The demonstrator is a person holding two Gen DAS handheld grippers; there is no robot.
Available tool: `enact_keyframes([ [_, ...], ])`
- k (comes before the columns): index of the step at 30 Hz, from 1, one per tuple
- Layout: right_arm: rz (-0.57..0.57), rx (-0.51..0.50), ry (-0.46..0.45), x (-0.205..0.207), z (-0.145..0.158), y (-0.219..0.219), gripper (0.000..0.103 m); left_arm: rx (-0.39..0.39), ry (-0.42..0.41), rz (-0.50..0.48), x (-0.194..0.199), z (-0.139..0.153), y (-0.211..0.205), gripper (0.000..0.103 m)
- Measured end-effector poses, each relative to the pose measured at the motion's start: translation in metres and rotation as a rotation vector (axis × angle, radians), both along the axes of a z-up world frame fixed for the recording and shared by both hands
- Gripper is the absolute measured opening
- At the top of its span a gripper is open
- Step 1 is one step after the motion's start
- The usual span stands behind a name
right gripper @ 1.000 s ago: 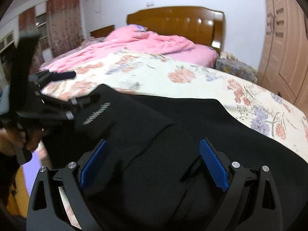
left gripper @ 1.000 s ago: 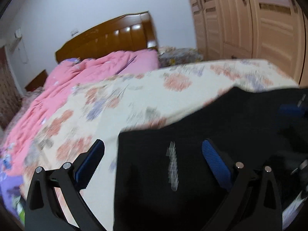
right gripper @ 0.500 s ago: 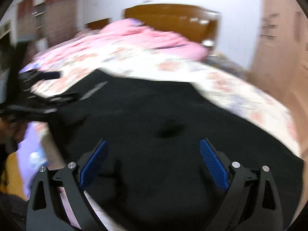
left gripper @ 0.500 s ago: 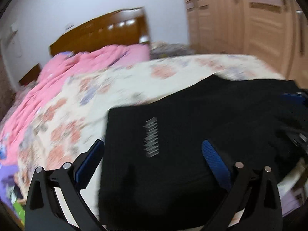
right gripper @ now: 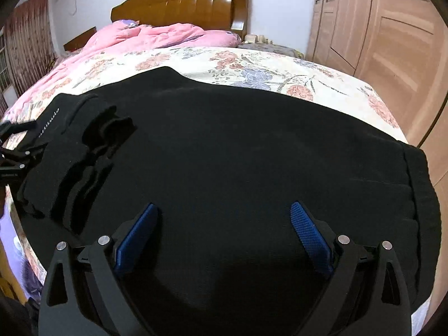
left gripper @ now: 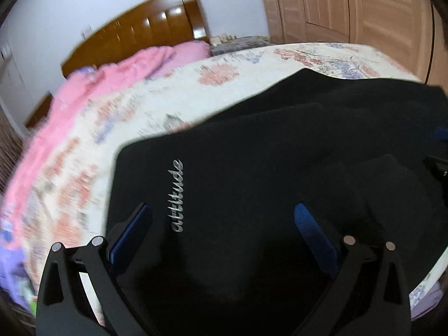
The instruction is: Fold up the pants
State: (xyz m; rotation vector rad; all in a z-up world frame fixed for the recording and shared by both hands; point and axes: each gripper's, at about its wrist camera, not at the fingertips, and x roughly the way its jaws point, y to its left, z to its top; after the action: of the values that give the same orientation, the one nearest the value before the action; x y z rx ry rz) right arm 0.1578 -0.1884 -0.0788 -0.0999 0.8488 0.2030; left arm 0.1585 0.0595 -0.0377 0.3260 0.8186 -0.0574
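While the black knit pants (right gripper: 238, 145) lie spread along the near edge of the floral-sheeted bed (right gripper: 252, 67), we hold our left gripper (left gripper: 221, 224) and right gripper (right gripper: 224, 224) wide apart just above them, empty.

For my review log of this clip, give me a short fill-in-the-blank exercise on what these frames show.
1. The pants lying on the bed are ____ in colour.
2. Both the left tool and the right tool have their fingers ____.
3. The lettering on the pants reads ____.
4. The quilt by the headboard is ____.

Missing words: black; open; attitude; pink
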Motion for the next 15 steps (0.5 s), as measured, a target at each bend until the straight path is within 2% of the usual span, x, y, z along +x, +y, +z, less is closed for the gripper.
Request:
enact_keyframes([
  [4,0.003,0.005,-0.008,0.000,0.001,-0.002,0.092,-0.027,-0.081,-0.075,-0.012,0.037,-0.029,0.101],
  [7,0.003,0.005,-0.009,-0.001,0.001,-0.001,0.093,0.006,-0.127,-0.141,-0.009,0.052,-0.061,0.101],
  [9,0.002,0.006,-0.010,-0.001,0.001,-0.001,0.093,0.038,-0.141,-0.186,0.002,0.053,-0.085,0.101],
  [12,0.002,0.008,-0.012,-0.002,0.001,-0.001,0.093,0.029,-0.122,-0.230,0.020,0.049,-0.106,0.101],
  [15,0.002,0.014,-0.013,-0.003,0.001,-0.002,0.093,0.020,-0.077,-0.240,0.042,0.027,-0.121,0.101],
])
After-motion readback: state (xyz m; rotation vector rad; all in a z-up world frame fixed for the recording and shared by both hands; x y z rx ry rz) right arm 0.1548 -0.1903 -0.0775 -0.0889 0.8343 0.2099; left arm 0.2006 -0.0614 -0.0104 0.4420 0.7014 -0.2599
